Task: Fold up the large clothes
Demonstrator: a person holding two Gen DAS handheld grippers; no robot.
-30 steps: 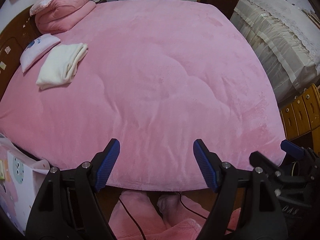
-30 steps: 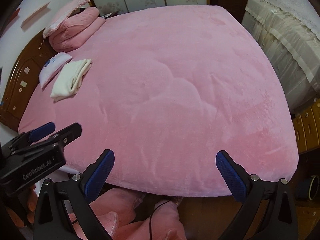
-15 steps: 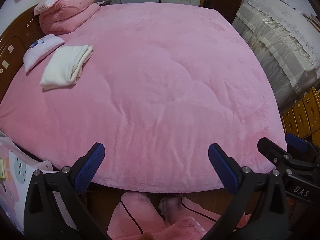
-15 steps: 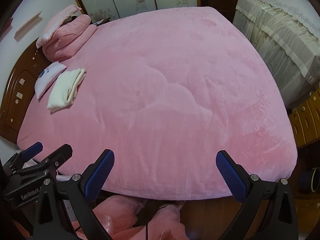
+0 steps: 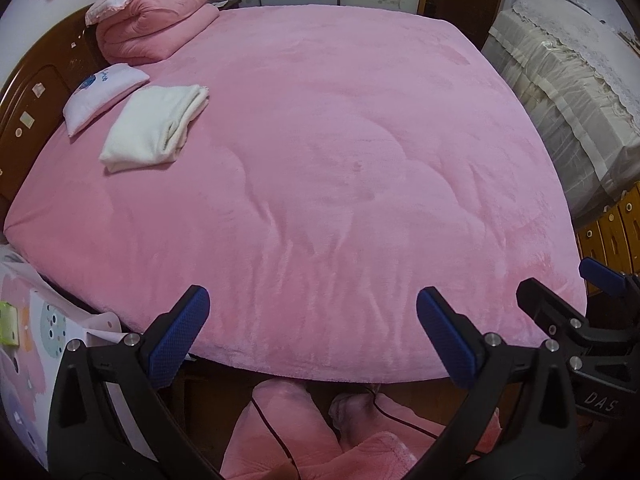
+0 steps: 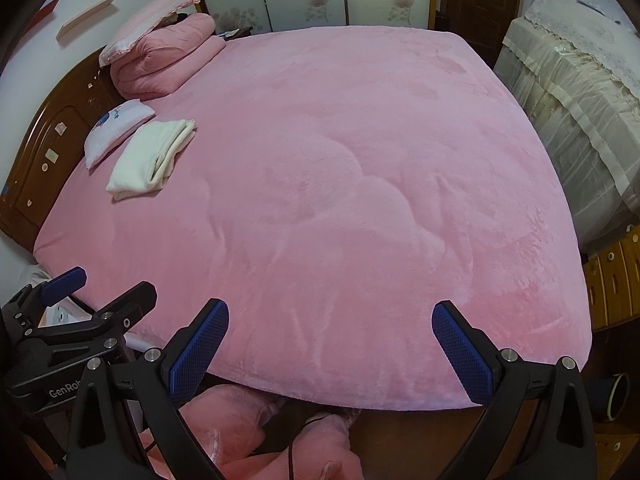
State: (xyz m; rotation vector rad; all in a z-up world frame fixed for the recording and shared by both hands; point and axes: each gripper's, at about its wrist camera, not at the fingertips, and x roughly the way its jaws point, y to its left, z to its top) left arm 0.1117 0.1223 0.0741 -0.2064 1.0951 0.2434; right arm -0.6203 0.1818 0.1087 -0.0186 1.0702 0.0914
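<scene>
White folded cloth [image 5: 154, 130] lies near the headboard beside a small pillow [image 5: 102, 96], parked clear of the pink bed [image 5: 360, 160]. My left gripper [image 5: 312, 332] and right gripper [image 6: 330, 338] hover at the bed's near edge, jaws spread, empty; left's just finished opening.

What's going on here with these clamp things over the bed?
A person stands at the foot of a bed covered by a pink blanket, holding a two-finger gripper in each hand. The left gripper has just been opening, the right gripper is open too, and neither holds anything. A folded cream garment already lies near the headboard, beside a small pillow.
</scene>
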